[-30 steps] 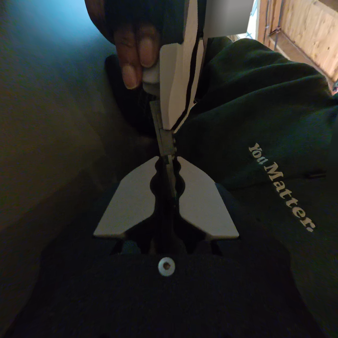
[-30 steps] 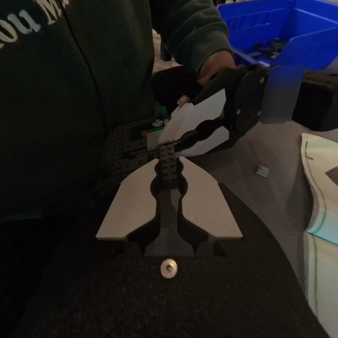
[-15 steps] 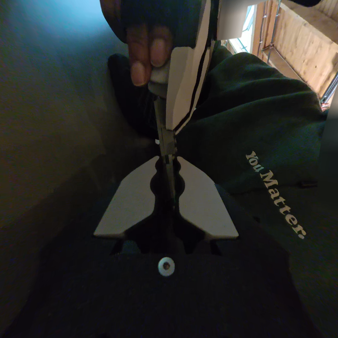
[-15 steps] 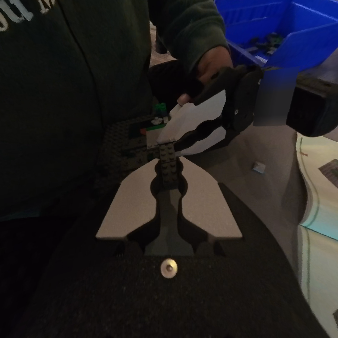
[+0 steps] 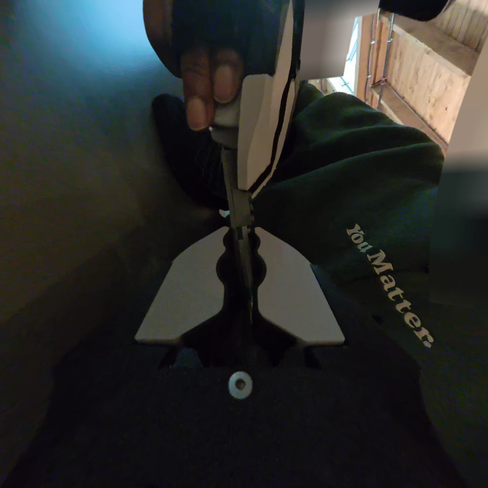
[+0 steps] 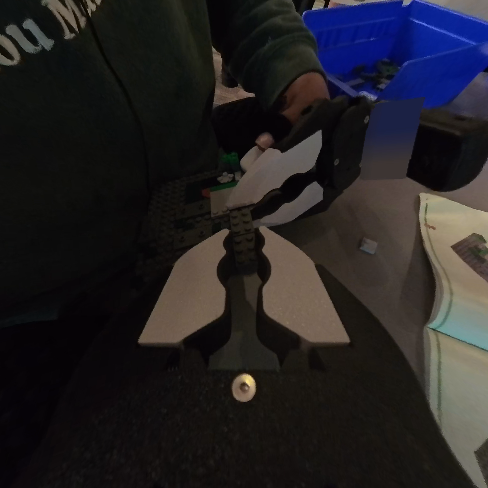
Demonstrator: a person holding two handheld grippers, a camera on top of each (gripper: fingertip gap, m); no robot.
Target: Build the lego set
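Observation:
A dark studded lego plate [image 6: 244, 248], seemingly two plates overlapped end to end, is held in the air between both grippers. My right gripper [image 6: 243, 233] is shut on its near part. My left gripper [image 6: 241, 208] comes in from the right and is shut on its far end. In the left wrist view the plate [image 5: 240, 211] shows edge-on. There my left gripper [image 5: 241, 231] is shut on it, and the right gripper [image 5: 249, 190] reaches down from above, shut on the other end. A hand [image 5: 208, 87] holds that gripper.
A black baseplate [image 6: 169, 211] with a partial build and green bricks [image 6: 231, 158] lies behind the plate. A blue bin [image 6: 396, 39] of small pieces stands at the back right. An instruction booklet [image 6: 462, 277] and a small light piece [image 6: 367, 245] lie on the grey table. A dark green sweatshirt [image 6: 79, 132] fills the left. Less than 4 cm separates the two grippers' tips.
Both grippers stay shut on the plate. The held pieces and both grippers have shifted only slightly; the left gripper's body has swung a little nearer the right camera.

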